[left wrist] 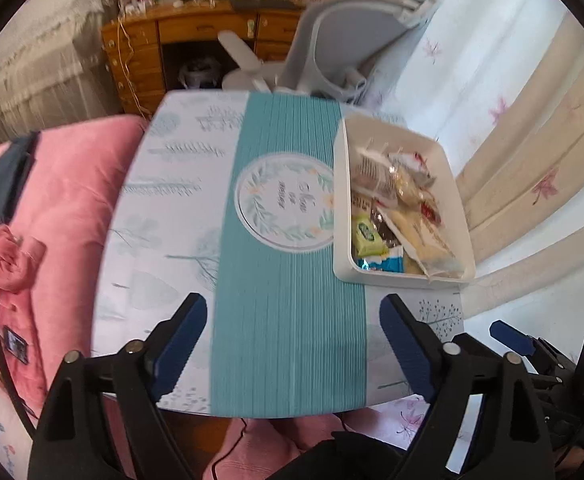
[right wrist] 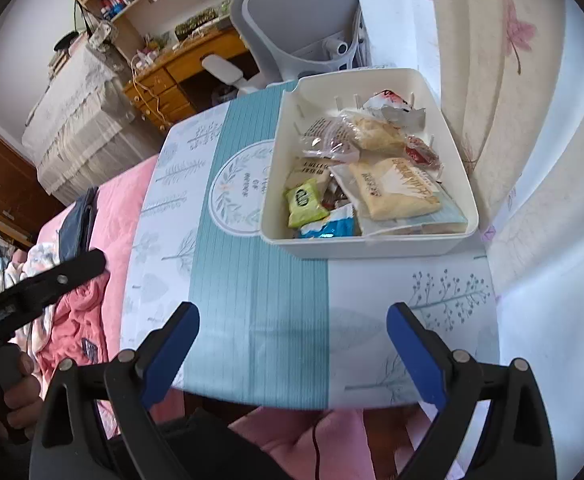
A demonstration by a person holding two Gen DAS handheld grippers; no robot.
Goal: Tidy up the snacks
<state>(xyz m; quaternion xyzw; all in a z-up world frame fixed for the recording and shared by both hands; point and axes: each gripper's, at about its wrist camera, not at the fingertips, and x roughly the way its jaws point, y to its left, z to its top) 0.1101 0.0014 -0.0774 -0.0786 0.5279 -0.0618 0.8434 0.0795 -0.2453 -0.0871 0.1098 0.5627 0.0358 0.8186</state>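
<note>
From the left wrist, the left gripper (left wrist: 292, 340) hangs over the near edge of the small table (left wrist: 172, 208), its blue-padded jaws spread wide with nothing between them, only the teal striped runner (left wrist: 288, 340) below. The white plastic bin (left wrist: 342, 208) sits at the table's far right side, against the flowered curtain (left wrist: 532, 168). It is packed with wrapped snacks: a lime-green packet (left wrist: 368, 236), a blue-and-white wrapper (left wrist: 388, 264), pale biscuit packs and a red-and-white wrapper further back. This view is smeared, so the labels cannot be read. The rest of the tabletop shows no loose snacks. Part of the right gripper (left wrist: 512, 338) shows at the lower right edge.

From the right wrist, the right gripper (right wrist: 292, 340) is likewise spread wide and empty, poised above the table's near edge, well short of the bin (right wrist: 372, 246). Here the contents are sharper: the green packet (right wrist: 306, 202), the blue wrapper (right wrist: 328, 228), a large flat cream pack (right wrist: 396, 188) and a clear bag holding a pastry (right wrist: 372, 132), all lying inside the walls. The left gripper's arm and the hand (right wrist: 12, 392) holding it appear at the left, over the pink bedding (right wrist: 92, 312).

Judging by this, the gathering looks finished: every snack in sight is in the bin and none is left out on the cloth. What may remain is tidying the pile.
</note>
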